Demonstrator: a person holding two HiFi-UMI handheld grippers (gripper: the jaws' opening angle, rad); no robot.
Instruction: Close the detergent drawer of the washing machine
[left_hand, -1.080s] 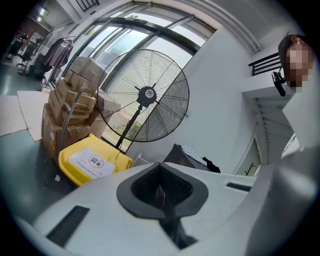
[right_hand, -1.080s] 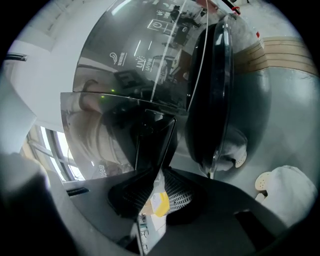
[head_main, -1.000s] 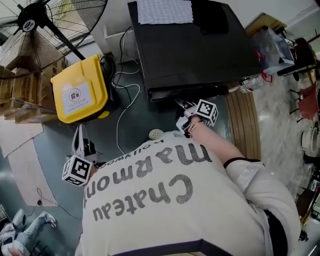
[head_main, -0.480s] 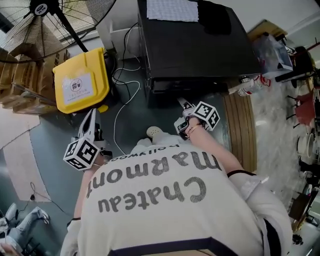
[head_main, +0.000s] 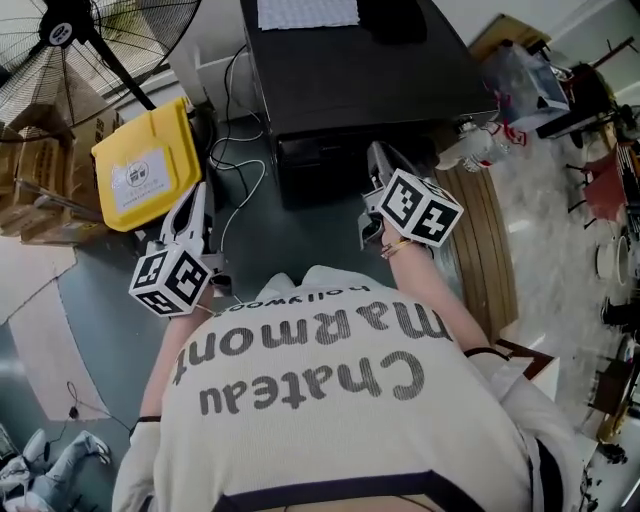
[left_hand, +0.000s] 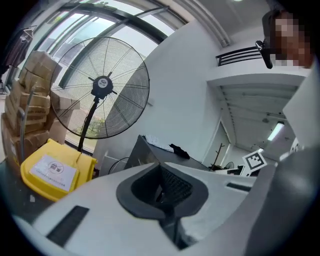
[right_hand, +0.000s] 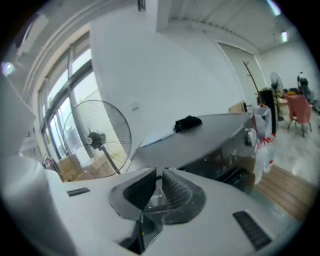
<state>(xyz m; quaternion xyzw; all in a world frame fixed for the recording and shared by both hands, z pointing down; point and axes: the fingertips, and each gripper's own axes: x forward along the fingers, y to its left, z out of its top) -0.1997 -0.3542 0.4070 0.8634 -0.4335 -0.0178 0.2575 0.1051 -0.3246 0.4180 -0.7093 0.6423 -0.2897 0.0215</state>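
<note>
While the person stands facing it, a black washing machine fills the top of the head view, front panel toward both hand-held grippers. The right gripper hovers near the right side of that front, its jaws closing to a thin gap with nothing between them. The left gripper, off to the left near a yellow bin, has its jaws pressed together, empty. The detergent drawer cannot be picked out on the dark front.
</note>
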